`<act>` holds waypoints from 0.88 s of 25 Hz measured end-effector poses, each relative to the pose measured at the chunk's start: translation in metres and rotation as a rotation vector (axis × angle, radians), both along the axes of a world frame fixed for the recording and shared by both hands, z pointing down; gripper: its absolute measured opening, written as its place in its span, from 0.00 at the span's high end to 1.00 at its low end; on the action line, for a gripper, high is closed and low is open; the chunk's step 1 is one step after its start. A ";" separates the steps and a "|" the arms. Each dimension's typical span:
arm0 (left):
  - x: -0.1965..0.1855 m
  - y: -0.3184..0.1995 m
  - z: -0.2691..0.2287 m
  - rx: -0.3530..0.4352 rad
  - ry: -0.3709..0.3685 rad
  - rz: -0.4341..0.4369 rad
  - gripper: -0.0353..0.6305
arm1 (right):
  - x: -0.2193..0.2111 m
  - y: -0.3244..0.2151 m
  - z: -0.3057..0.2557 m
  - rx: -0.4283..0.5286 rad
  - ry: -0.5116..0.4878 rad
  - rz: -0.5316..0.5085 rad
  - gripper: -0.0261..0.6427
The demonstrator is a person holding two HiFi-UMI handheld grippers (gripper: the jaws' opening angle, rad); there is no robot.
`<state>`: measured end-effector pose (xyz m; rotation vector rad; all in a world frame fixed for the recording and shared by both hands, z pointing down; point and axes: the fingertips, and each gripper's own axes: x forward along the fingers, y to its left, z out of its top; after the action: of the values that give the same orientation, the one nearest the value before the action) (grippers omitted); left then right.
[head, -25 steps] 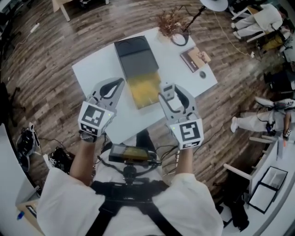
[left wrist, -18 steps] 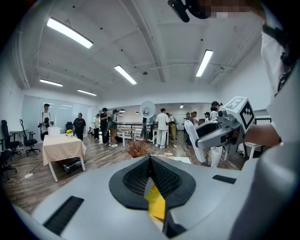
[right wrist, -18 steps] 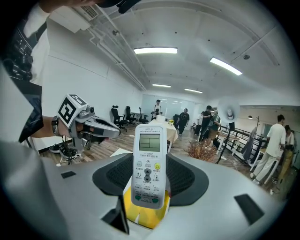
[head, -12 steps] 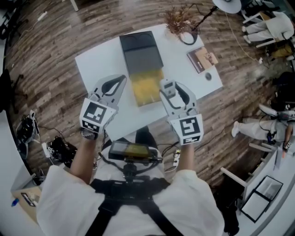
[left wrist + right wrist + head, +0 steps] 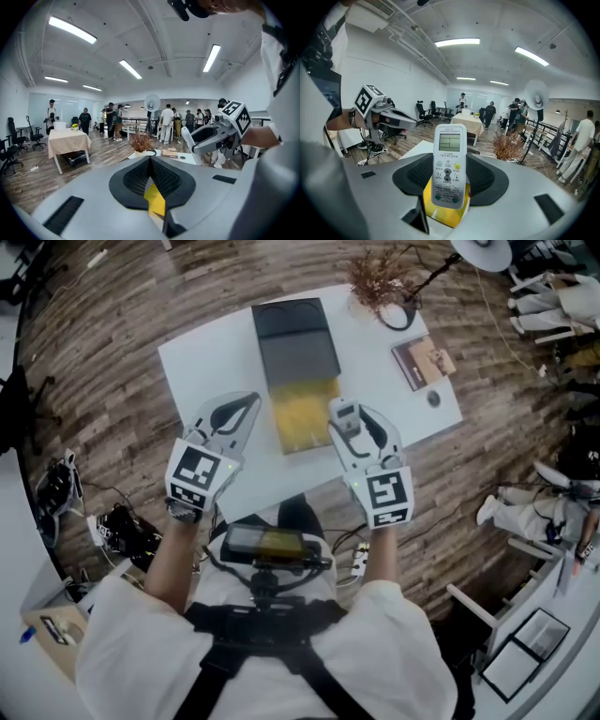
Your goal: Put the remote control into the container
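Observation:
A white remote control (image 5: 450, 164) with a small screen stands upright between the jaws of my right gripper (image 5: 450, 183), which is shut on it. In the head view the right gripper (image 5: 348, 421) hovers at the right of the long container (image 5: 293, 341), beside its yellow near end (image 5: 302, 421); the far part of the container is dark grey. My left gripper (image 5: 247, 407) hangs at the left of the yellow end. In the left gripper view its black pads (image 5: 140, 177) meet with nothing between them.
The white table (image 5: 202, 362) also bears a dried plant (image 5: 380, 282), a dark cable ring (image 5: 405, 315), a brown booklet (image 5: 424, 362) and a small dark disc (image 5: 433, 398) at the far right. Wooden floor surrounds it. People stand far off in the room.
The head view has shifted a little, so the table sits slightly further right in it. Both grippers keep about the same places beside the container's yellow end.

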<state>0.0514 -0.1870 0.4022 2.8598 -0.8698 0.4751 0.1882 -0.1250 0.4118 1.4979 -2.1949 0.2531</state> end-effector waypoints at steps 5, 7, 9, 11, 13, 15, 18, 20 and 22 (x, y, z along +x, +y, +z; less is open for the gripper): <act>0.001 -0.004 0.008 -0.017 -0.011 -0.016 0.93 | 0.000 -0.007 0.014 -0.031 -0.004 -0.011 0.62; 0.002 -0.005 0.013 -0.027 -0.017 -0.023 0.93 | 0.001 -0.010 0.020 -0.046 -0.011 -0.015 0.62; 0.005 -0.006 0.019 -0.037 -0.026 -0.031 0.93 | 0.004 -0.013 0.030 -0.065 -0.011 -0.035 0.62; 0.005 -0.007 0.024 -0.046 -0.035 -0.038 0.93 | 0.005 -0.015 0.038 -0.082 -0.009 -0.056 0.62; 0.004 -0.008 0.028 -0.054 -0.041 -0.046 0.93 | 0.005 -0.019 0.043 -0.093 -0.013 -0.061 0.62; 0.004 -0.010 0.031 -0.063 -0.047 -0.054 0.93 | 0.005 -0.022 0.048 -0.103 -0.015 -0.067 0.62; 0.006 -0.016 0.037 -0.070 -0.059 -0.063 0.93 | 0.007 -0.029 0.056 -0.123 -0.018 -0.078 0.62; 0.007 -0.019 0.040 -0.073 -0.062 -0.068 0.93 | 0.007 -0.031 0.062 -0.135 -0.019 -0.085 0.62; 0.005 -0.020 0.042 -0.078 -0.064 -0.072 0.93 | 0.006 -0.032 0.069 -0.150 -0.016 -0.093 0.62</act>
<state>0.0567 -0.2071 0.4440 2.7460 -0.9399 0.5815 0.1944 -0.1573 0.4810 1.3141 -2.1991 0.3911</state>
